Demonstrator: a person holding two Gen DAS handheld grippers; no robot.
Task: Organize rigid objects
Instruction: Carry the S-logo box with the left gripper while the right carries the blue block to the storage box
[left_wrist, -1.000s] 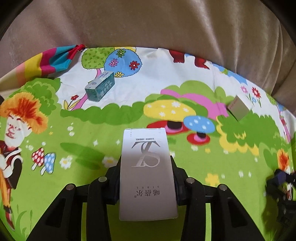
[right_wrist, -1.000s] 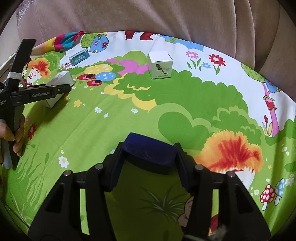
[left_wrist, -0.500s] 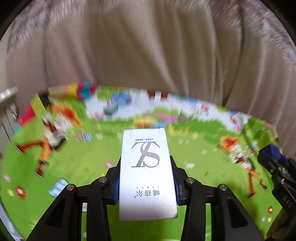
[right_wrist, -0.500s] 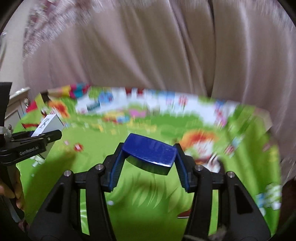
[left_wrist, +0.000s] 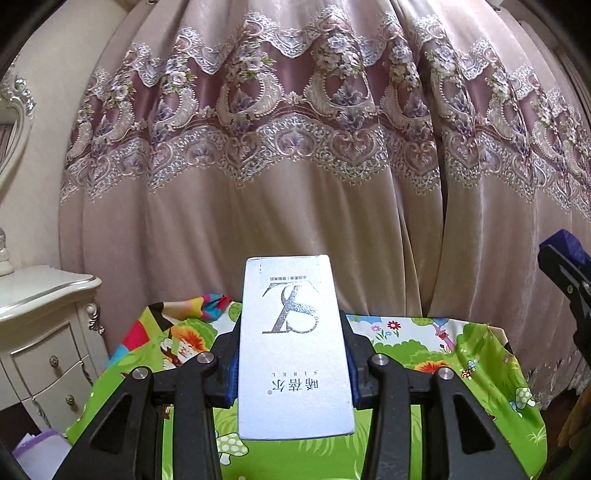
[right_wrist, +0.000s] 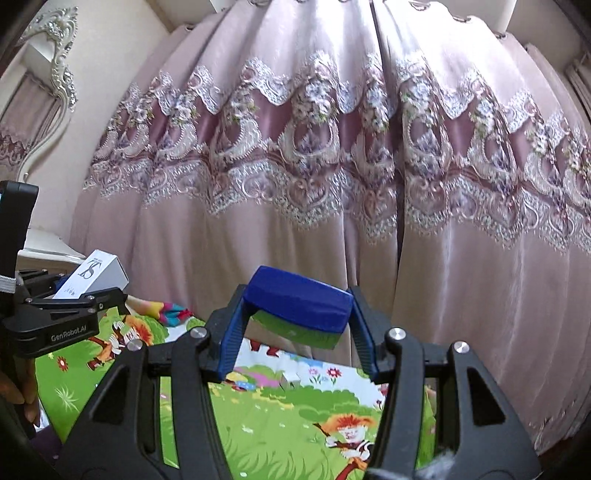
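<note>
1. Curtain (left_wrist: 295, 206): fills the background in both views.
2. Bench (left_wrist: 480, 373): under a cartoon cloth, below both hand-held grippers.
3. Left hand-held gripper (left_wrist: 293, 365): clamped on the white box (left_wrist: 293, 354), held above the bench.
4. Right hand-held gripper (right_wrist: 297, 328): clamped on the blue case (right_wrist: 299, 306), held aloft.
5. Step: carry phase, judged. Next move calls for lowering both items to a chosen spot.

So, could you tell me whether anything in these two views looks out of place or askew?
Nothing looks damaged or spilled. The left gripper holds the white box squarely. The blue case sits slightly tilted in the right gripper. The cartoon cloth is bunched at its far left corner.
</note>
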